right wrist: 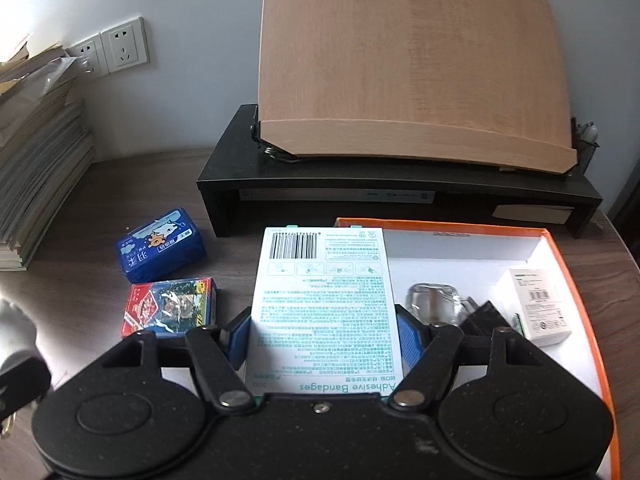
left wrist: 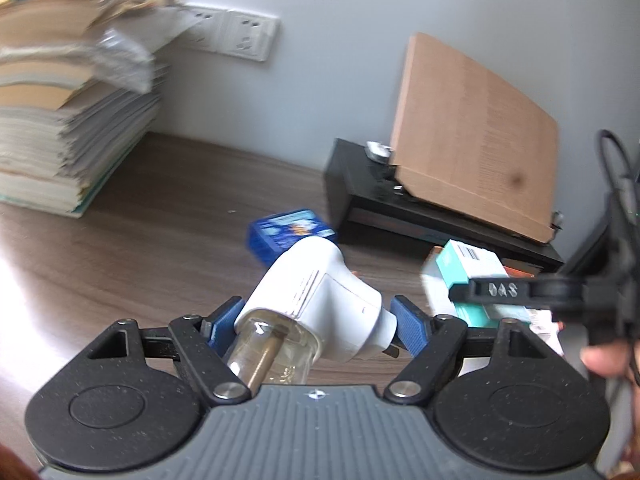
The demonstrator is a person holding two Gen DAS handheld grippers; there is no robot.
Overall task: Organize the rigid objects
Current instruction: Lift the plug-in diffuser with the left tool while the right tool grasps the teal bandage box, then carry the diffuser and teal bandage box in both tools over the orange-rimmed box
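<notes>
Right wrist view: blue packet [right wrist: 160, 245] and card box [right wrist: 170, 306] beside orange tray [right wrist: 576, 272].

The white and teal box [right wrist: 324, 304] lying near the middle of the right wrist view reads "Adhesive Bandages" along its near edge, upside down, with a barcode at its far left corner; its fine print is too small to read. The blue packet [right wrist: 160, 244] at left bears Chinese characters, illegible here.
</notes>
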